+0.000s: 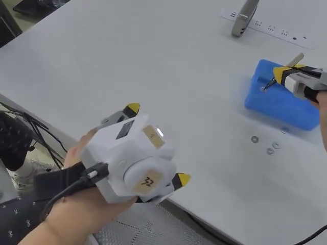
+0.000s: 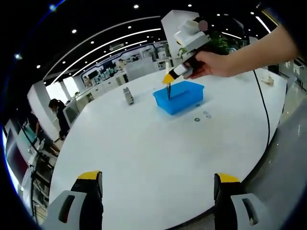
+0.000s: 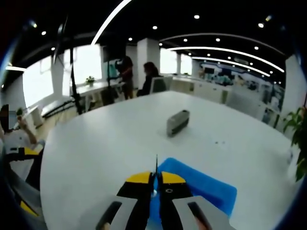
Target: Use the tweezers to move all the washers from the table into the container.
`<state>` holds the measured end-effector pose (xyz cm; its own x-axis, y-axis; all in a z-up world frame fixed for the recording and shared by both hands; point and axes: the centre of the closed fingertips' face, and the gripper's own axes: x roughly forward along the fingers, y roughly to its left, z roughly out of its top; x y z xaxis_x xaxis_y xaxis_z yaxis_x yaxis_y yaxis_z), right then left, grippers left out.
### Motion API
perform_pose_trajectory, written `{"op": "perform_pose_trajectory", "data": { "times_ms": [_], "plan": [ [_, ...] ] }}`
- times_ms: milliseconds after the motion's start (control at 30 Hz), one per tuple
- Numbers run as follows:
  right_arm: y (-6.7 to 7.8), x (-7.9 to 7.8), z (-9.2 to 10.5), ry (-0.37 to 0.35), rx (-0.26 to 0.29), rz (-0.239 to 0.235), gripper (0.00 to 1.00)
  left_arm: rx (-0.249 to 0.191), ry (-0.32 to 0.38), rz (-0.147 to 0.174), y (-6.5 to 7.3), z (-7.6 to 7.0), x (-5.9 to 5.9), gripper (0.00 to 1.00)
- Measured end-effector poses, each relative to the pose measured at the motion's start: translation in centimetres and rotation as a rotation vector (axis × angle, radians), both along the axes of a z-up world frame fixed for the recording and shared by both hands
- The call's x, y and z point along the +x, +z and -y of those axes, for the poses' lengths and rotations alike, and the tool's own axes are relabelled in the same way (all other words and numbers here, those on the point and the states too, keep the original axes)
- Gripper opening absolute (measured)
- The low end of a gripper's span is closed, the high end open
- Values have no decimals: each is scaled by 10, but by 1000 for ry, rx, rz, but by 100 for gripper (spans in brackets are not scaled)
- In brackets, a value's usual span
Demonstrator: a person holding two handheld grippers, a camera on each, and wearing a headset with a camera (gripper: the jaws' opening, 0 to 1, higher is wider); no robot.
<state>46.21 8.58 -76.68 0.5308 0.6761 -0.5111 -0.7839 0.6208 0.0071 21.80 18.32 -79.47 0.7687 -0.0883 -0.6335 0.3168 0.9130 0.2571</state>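
Observation:
The blue container (image 1: 278, 104) stands on the white table (image 1: 153, 61) at the right. My right gripper (image 1: 286, 75) is shut on thin metal tweezers (image 1: 266, 86) whose tips point down into the container's near-left corner. I cannot tell whether the tips hold a washer. Several small washers (image 1: 270, 151) lie on the table just in front of the container. My left gripper (image 1: 158, 143) hovers open over the near table edge, with nothing between its yellow-tipped jaws. From the left gripper (image 2: 157, 178), the container (image 2: 184, 97), tweezers (image 2: 168, 90) and washers (image 2: 197, 119) lie ahead. The right gripper (image 3: 156, 179) looks along the tweezers (image 3: 156, 166) over the container (image 3: 206, 189).
A grey handheld device (image 1: 244, 18) lies on a white power strip (image 1: 271, 28) at the table's far side; the device (image 3: 177, 122) sits beyond the container. Cables (image 1: 30, 127) hang off the near left edge. People (image 3: 149, 76) stand at distant desks.

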Motion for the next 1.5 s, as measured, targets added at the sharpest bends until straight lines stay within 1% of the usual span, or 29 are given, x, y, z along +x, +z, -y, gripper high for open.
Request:
{"op": "perform_pose_trajectory", "data": {
  "times_ms": [100,167,300,400,467,533,633,700,733,767,933,1067,1167,1367,1500],
  "plan": [
    [-5,4,-3,-3,-9,5,2,2,-1,-4,-1,0,0,99],
    [-10,6,-5,-6,-15,-4,2,2,-3,-7,-1,0,0,99],
    [-17,8,-5,-20,-4,-34,2,2,-2,-7,-2,0,0,99],
    [-23,11,-3,-30,-12,-36,2,5,-2,-11,-2,0,-1,99],
    [-26,11,-3,-30,-11,-44,2,7,-2,-13,-3,0,-1,99],
    [-30,11,-2,-31,-16,-41,2,6,-3,-16,-3,0,-1,98],
    [-32,10,-2,-32,-22,-42,2,9,-4,-19,-4,0,-1,98],
    [-35,10,-1,-29,-36,-44,2,9,-4,-19,-4,0,-1,98],
    [-36,10,-1,-29,-34,-31,2,8,-4,-20,-4,0,-1,98],
    [-36,9,0,-30,-39,-32,2,8,-3,-20,-4,0,-1,98],
    [-37,10,-1,-29,-29,-40,2,14,-6,-27,-5,-1,-2,97],
    [-36,9,0,-32,-36,-38,3,14,-4,-28,-5,-1,-2,97],
    [-24,8,0,-35,-9,-23,3,17,-5,-30,-6,-1,-2,97],
    [-4,0,5,-27,-2,6,3,26,2,-37,-7,-3,-3,97],
    [12,-10,8,-26,43,9,3,25,4,-36,-7,-3,-3,97]
  ]
}}
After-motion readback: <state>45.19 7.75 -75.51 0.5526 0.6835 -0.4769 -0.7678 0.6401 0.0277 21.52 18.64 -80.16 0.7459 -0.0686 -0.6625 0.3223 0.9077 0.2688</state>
